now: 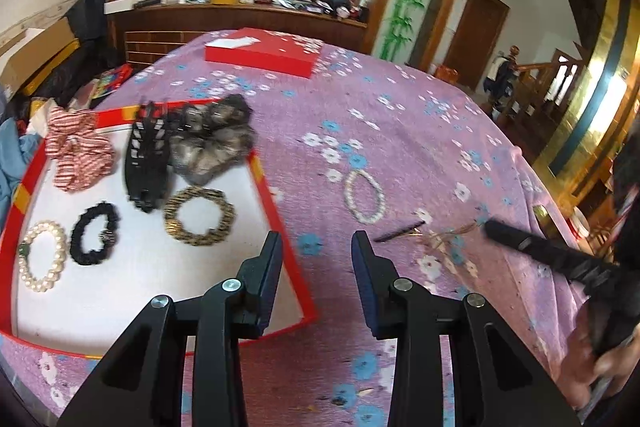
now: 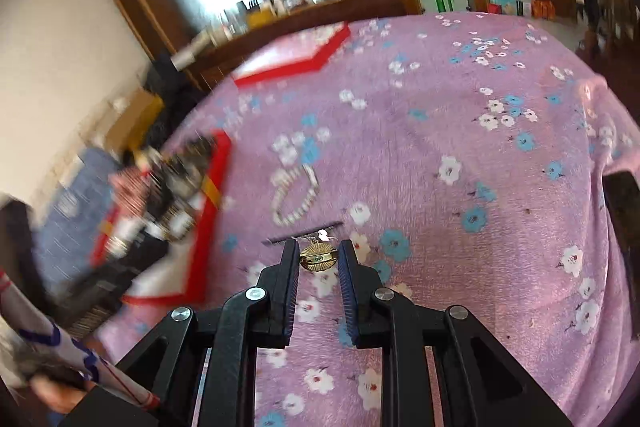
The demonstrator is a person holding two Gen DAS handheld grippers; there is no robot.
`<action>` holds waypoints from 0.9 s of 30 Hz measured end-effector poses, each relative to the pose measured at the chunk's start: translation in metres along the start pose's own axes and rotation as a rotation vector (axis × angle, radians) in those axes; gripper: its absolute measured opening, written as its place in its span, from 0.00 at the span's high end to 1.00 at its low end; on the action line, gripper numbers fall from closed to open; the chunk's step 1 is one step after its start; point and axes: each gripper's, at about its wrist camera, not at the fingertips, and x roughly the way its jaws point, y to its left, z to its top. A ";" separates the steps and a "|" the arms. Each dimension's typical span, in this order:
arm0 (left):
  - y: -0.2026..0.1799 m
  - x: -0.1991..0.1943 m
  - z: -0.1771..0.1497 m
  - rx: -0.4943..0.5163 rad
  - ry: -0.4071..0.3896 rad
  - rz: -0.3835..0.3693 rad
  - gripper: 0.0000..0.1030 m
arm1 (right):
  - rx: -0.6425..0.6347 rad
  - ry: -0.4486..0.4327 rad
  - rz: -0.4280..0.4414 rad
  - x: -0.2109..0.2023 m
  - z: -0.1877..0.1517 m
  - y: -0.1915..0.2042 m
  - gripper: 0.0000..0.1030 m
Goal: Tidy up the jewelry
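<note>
No writing or brand can be read anywhere. The right gripper has its jaws clamped on a round gold brooch, just above the floral tabletop. The left gripper hangs with jaws apart, empty, over the red tray's near edge. A loose pearl bracelet lies beyond the tray.

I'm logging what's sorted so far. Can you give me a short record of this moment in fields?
surface: purple flowered cloth
tray: red-rimmed white tray, holding scrunchies, a black claw clip and three bracelets
still outside: white pearl bracelet, thin dark hairpin
right gripper: closed on a round gold brooch
left gripper: open, empty, over the tray's edge
</note>
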 end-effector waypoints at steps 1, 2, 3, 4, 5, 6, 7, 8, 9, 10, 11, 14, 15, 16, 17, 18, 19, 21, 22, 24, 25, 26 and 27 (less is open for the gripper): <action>-0.004 0.003 0.000 0.009 0.008 -0.010 0.65 | 0.025 -0.024 0.022 -0.010 0.002 -0.006 0.80; -0.008 0.006 0.000 0.020 0.018 -0.020 0.63 | 0.041 -0.046 0.017 -0.019 0.004 -0.011 0.80; -0.012 0.009 0.001 0.031 0.030 -0.030 0.62 | 0.047 -0.059 0.010 -0.023 0.006 -0.012 0.80; -0.016 0.012 0.002 0.044 0.039 -0.041 0.62 | 0.056 -0.079 0.005 -0.031 0.007 -0.017 0.80; -0.021 0.016 0.003 0.056 0.051 -0.058 0.62 | 0.061 -0.086 0.004 -0.035 0.008 -0.019 0.80; -0.025 0.020 0.005 0.067 0.069 -0.076 0.61 | 0.070 -0.095 0.004 -0.039 0.008 -0.023 0.80; -0.029 0.027 0.006 0.083 0.100 -0.098 0.61 | 0.083 -0.101 0.003 -0.042 0.008 -0.026 0.80; -0.033 0.033 0.008 0.095 0.121 -0.112 0.61 | 0.094 -0.105 0.008 -0.044 0.007 -0.030 0.80; -0.039 0.039 0.009 0.112 0.136 -0.121 0.61 | 0.101 -0.105 0.012 -0.045 0.006 -0.033 0.80; -0.045 0.046 0.011 0.140 0.156 -0.131 0.61 | 0.106 -0.104 0.014 -0.046 0.005 -0.036 0.80; -0.050 0.051 0.010 0.163 0.172 -0.138 0.61 | 0.113 -0.101 0.015 -0.045 0.003 -0.038 0.80; -0.063 0.072 0.009 0.221 0.218 -0.113 0.61 | 0.127 -0.090 0.027 -0.043 -0.001 -0.045 0.80; -0.066 0.077 0.009 0.230 0.226 -0.113 0.61 | 0.128 -0.088 0.029 -0.042 -0.003 -0.047 0.80; -0.069 0.083 0.008 0.243 0.238 -0.098 0.61 | 0.130 -0.086 0.030 -0.042 -0.005 -0.049 0.80; -0.071 0.088 0.007 0.255 0.246 -0.077 0.61 | 0.132 -0.085 0.032 -0.043 -0.006 -0.052 0.80; -0.073 0.091 0.006 0.266 0.250 -0.068 0.61 | 0.133 -0.084 0.035 -0.043 -0.007 -0.053 0.80; -0.075 0.094 0.005 0.275 0.254 -0.064 0.61 | 0.134 -0.085 0.038 -0.044 -0.008 -0.055 0.80; -0.080 0.098 0.003 0.291 0.246 -0.050 0.60 | 0.139 -0.085 0.044 -0.044 -0.010 -0.058 0.80; -0.082 0.099 0.001 0.301 0.242 -0.045 0.60 | 0.142 -0.085 0.047 -0.043 -0.010 -0.059 0.80; -0.087 0.101 0.001 0.313 0.231 -0.036 0.60 | 0.147 -0.084 0.051 -0.042 -0.011 -0.062 0.80; -0.090 0.102 0.001 0.318 0.222 -0.028 0.60 | 0.151 -0.082 0.052 -0.041 -0.012 -0.063 0.79; -0.093 0.103 -0.001 0.325 0.216 -0.013 0.62 | 0.155 -0.082 0.055 -0.040 -0.013 -0.064 0.79; -0.095 0.103 -0.001 0.329 0.213 -0.005 0.75 | 0.158 -0.080 0.058 -0.039 -0.014 -0.064 0.79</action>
